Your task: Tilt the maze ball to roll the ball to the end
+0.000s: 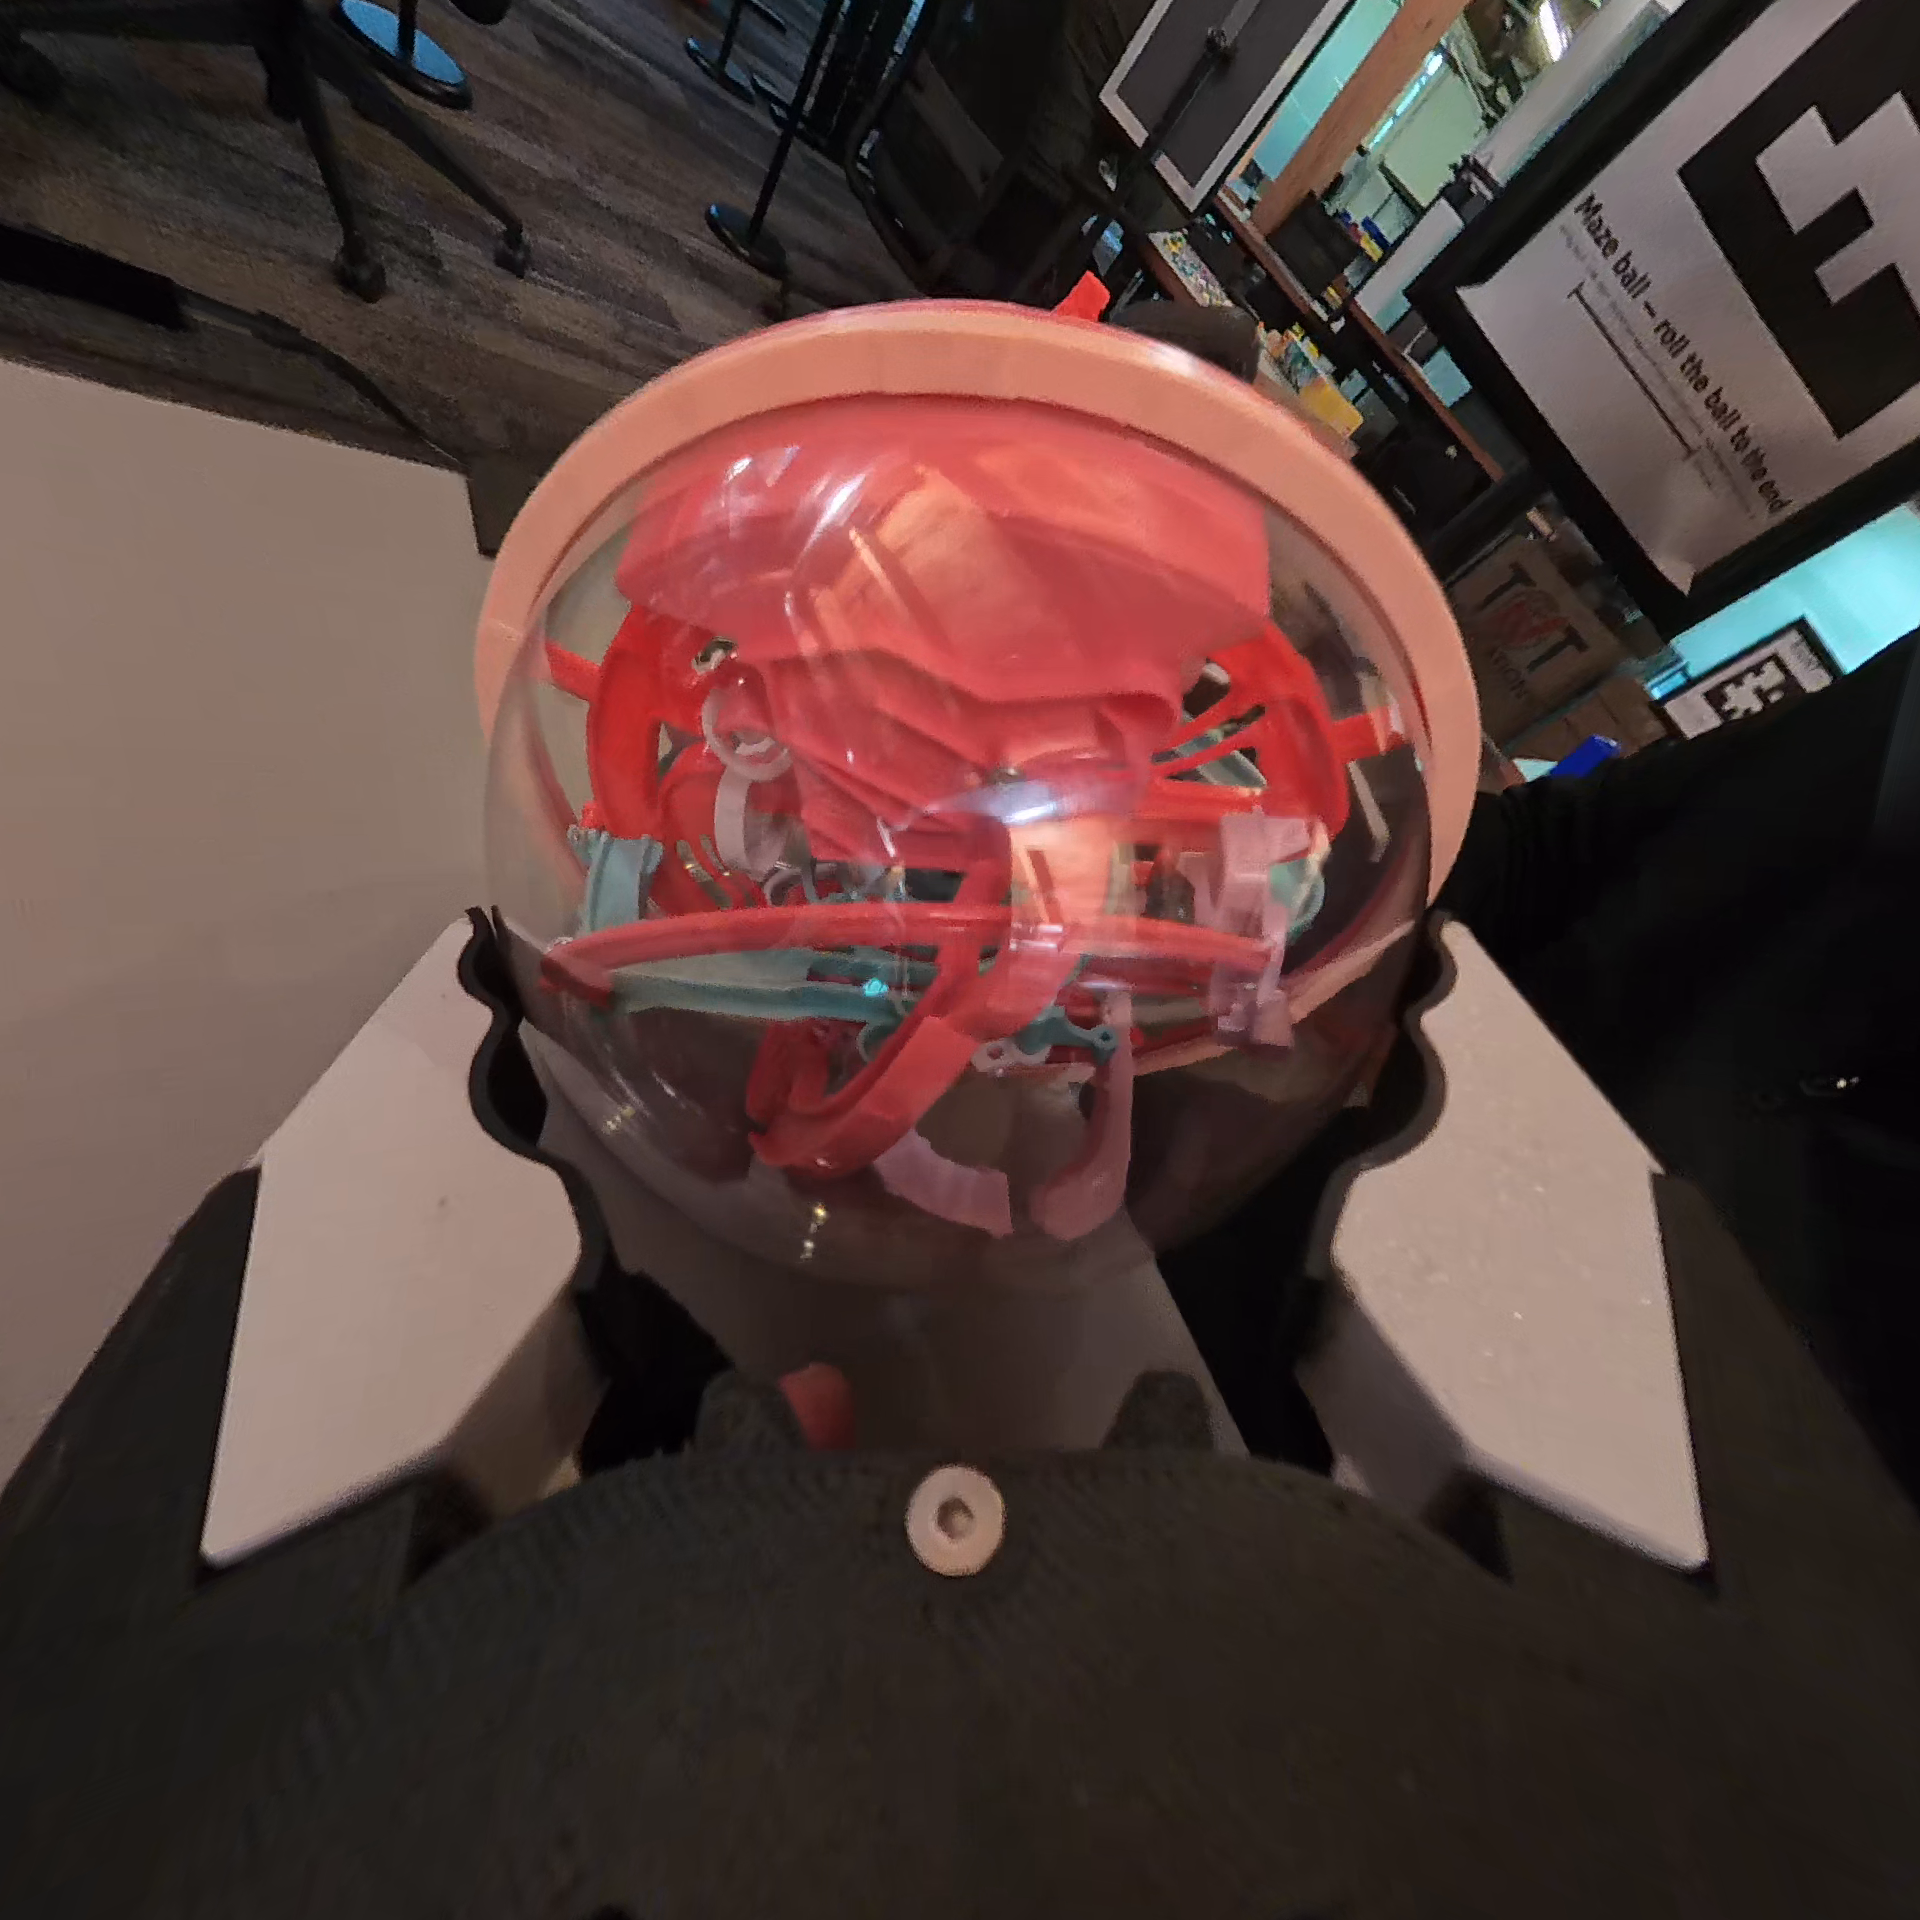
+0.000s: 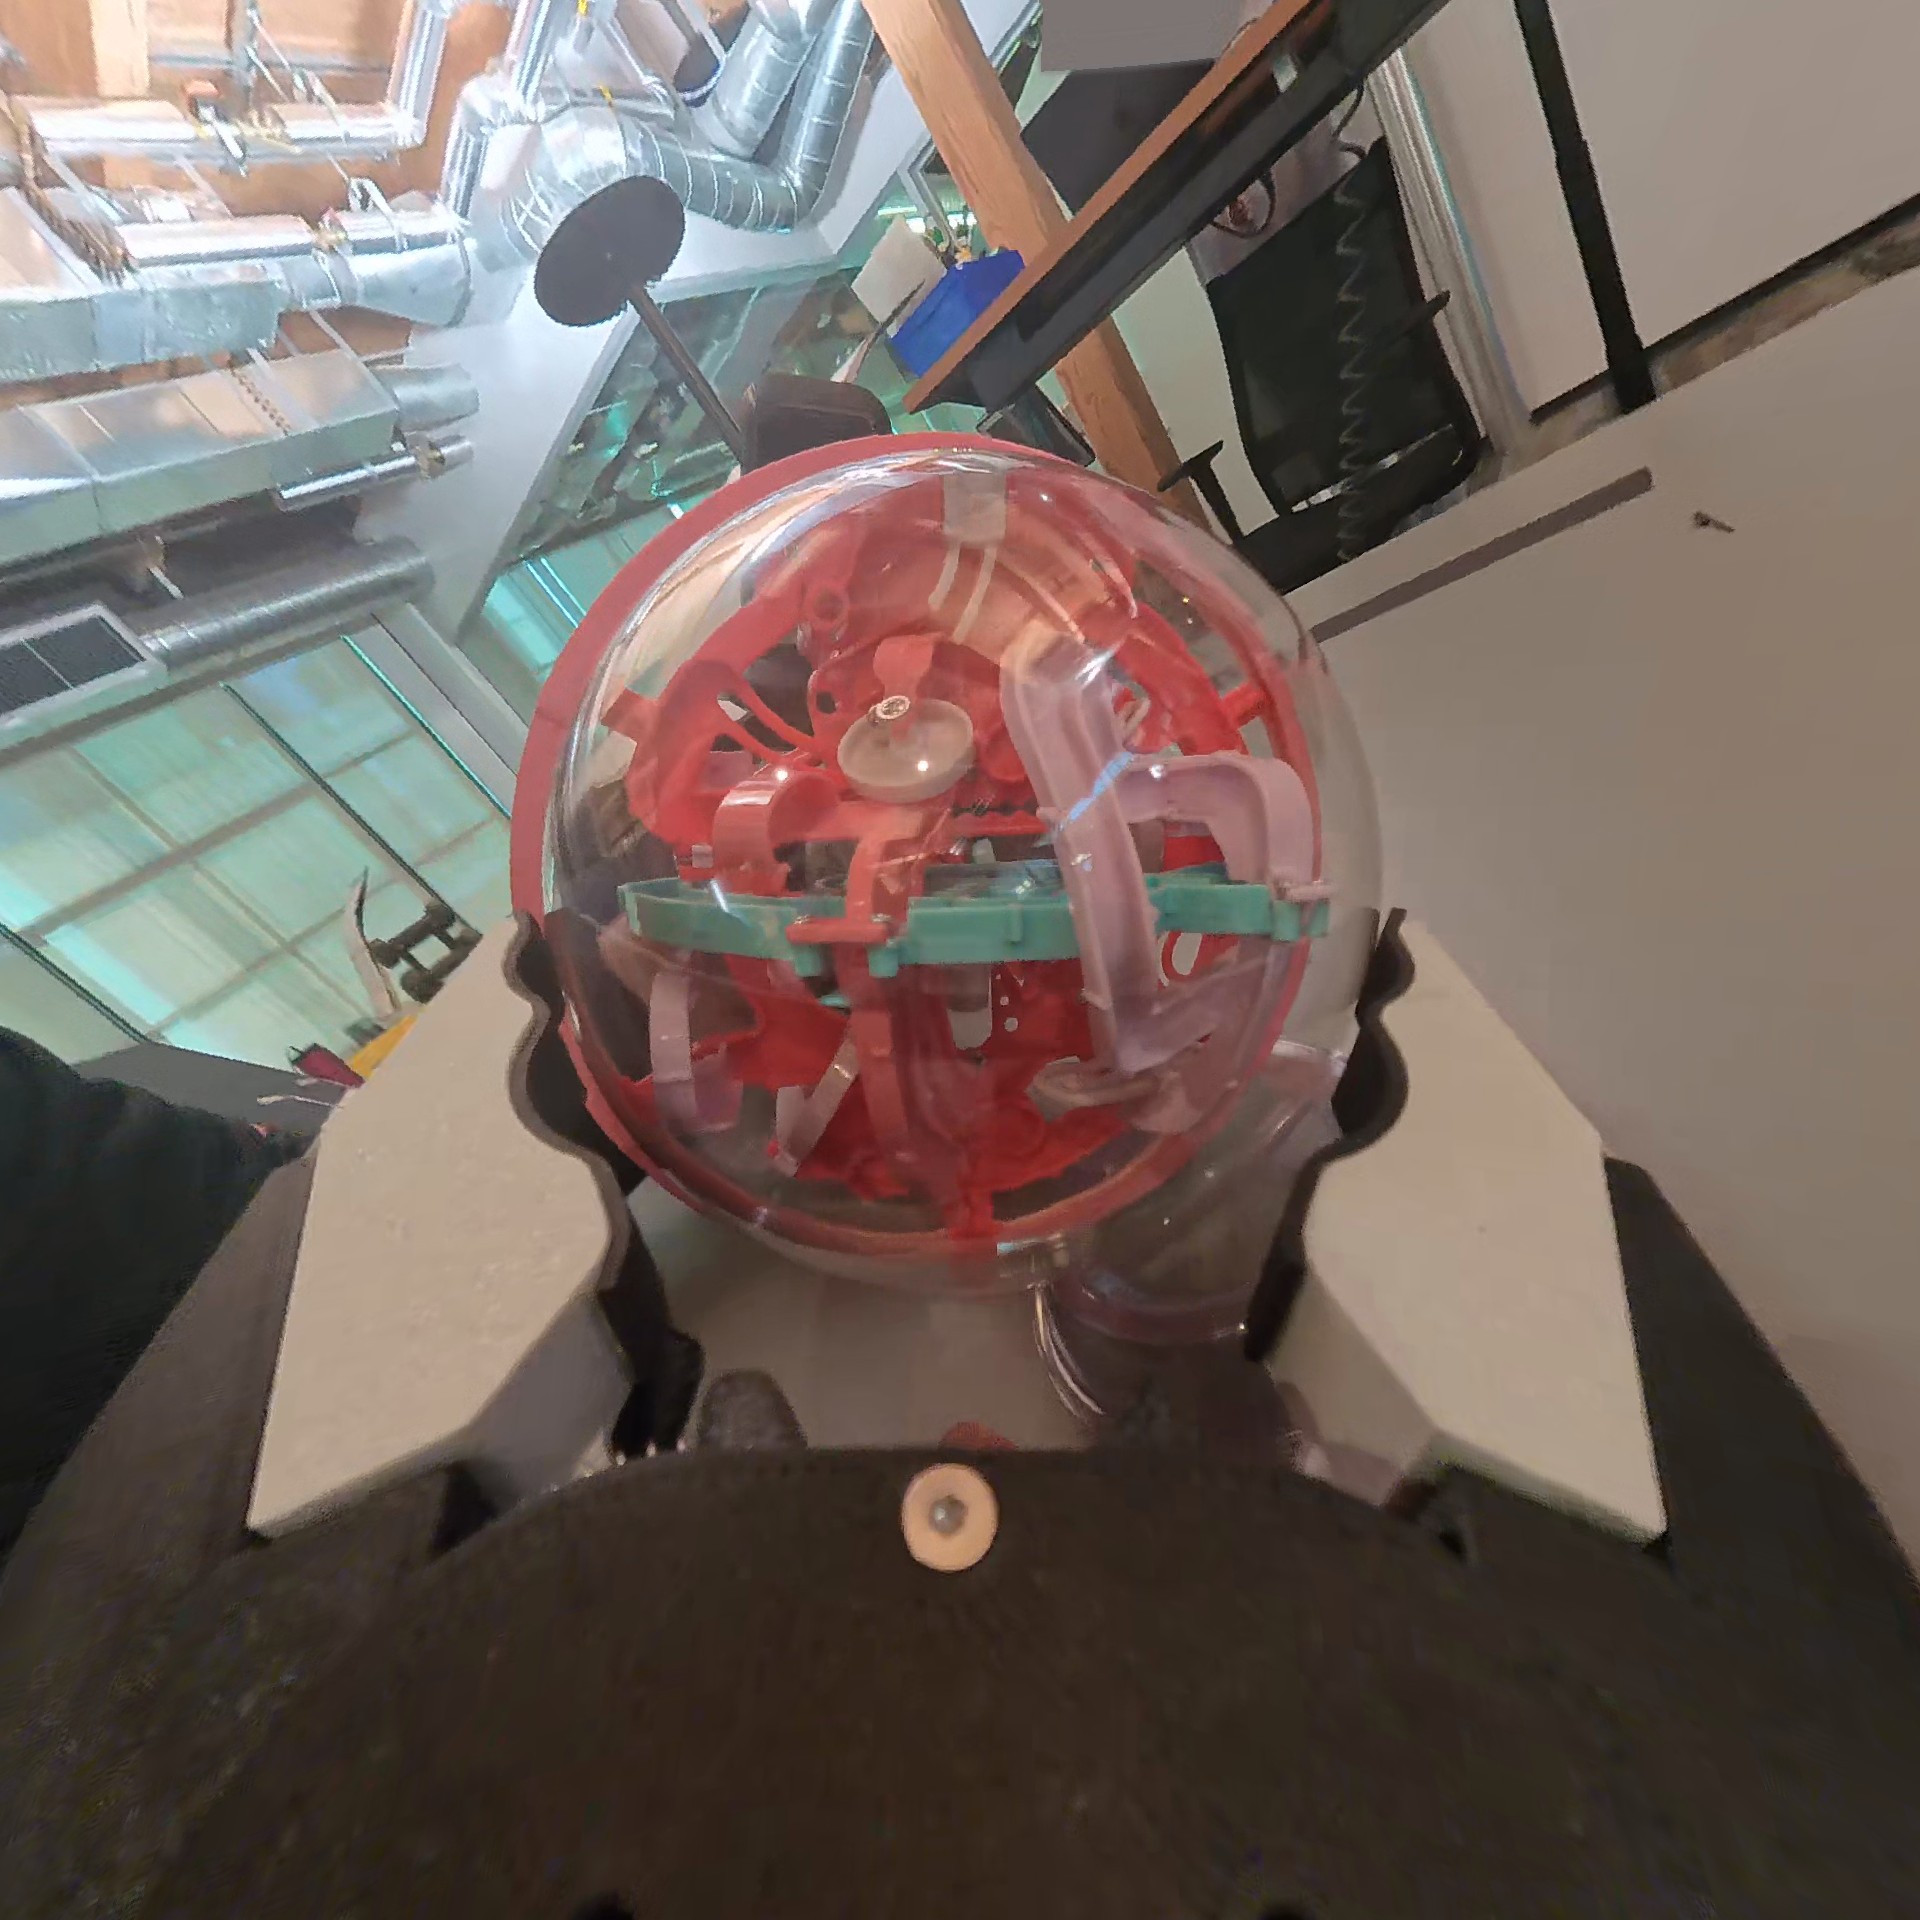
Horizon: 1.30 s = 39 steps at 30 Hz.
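In the left wrist view a pale table top fills the left side, with dark carpet and black chair legs beyond it; far right stand shelves and a white sign with black print. The right wrist view is tipped upward: silver ducts run across the ceiling at the far left, greenish windows sit below them, and a wooden shelf and white wall lie to the right.

The maze ball is a clear globe with red, teal and lilac tracks inside and a pink ring around it. It sits between the fingers of the left gripper, which press against both its sides. The right gripper clasps the maze ball from the opposite side, jaws spread wide and touching it on each flank. The small ball inside cannot be made out for sure.
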### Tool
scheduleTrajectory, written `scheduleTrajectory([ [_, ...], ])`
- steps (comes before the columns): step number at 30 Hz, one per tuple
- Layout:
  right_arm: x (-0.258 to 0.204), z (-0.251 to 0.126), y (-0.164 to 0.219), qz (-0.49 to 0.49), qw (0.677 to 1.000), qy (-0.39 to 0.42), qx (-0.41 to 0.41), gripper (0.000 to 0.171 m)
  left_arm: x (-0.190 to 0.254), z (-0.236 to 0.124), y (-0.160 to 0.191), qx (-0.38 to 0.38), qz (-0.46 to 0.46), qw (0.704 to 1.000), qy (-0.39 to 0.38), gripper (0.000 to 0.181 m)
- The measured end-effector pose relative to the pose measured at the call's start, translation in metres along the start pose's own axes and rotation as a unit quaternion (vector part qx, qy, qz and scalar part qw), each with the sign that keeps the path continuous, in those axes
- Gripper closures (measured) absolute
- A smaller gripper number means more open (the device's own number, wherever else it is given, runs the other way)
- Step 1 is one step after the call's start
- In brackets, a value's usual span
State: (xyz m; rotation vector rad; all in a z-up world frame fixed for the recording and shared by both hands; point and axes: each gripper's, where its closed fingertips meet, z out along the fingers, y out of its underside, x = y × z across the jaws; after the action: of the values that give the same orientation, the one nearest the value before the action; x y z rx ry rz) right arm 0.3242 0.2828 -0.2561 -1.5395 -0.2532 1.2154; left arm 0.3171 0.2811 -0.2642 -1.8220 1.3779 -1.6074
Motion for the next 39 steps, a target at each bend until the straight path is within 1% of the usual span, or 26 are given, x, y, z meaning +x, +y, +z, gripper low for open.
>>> scheduleTrajectory([
  [5, -0.005, -0.001, -0.003, -0.062, 0.998, -0.002, -0.005, 0.024, 0.004, 0.0, 0.0, -0.013, 0.056, 0.998, -0.002, 0.023],
  [10, -0.012, 0.0, -0.002, -0.112, 0.994, -0.01, -0.01, 0.024, 0.012, -0.003, -0.009, -0.016, 0.127, 0.992, -0.021, 0.023],
  [14, -0.021, 0.001, -0.008, -0.148, 0.989, -0.013, -0.002, 0.024, 0.022, -0.007, -0.018, -0.005, 0.178, 0.984, -0.028, 0.023],
  [18, -0.03, 0.0, -0.016, -0.177, 0.984, -0.012, 0.004, 0.024, 0.031, -0.01, -0.024, 0.009, 0.202, 0.979, -0.026, 0.023],
  [30, -0.062, 0.003, -0.027, -0.225, 0.974, -0.003, 0.005, 0.024, 0.061, -0.022, -0.029, 0.036, 0.244, 0.969, -0.013, 0.023],
  [36, -0.079, 0.01, -0.021, -0.199, 0.98, 0.018, 0.009, 0.024, 0.077, -0.035, -0.028, 0.047, 0.231, 0.972, 0.01, 0.023],
  [39, -0.09, 0.014, -0.017, -0.187, 0.982, 0.03, 0.025, 0.025, 0.087, -0.043, -0.028, 0.052, 0.228, 0.972, 0.026, 0.023],
])
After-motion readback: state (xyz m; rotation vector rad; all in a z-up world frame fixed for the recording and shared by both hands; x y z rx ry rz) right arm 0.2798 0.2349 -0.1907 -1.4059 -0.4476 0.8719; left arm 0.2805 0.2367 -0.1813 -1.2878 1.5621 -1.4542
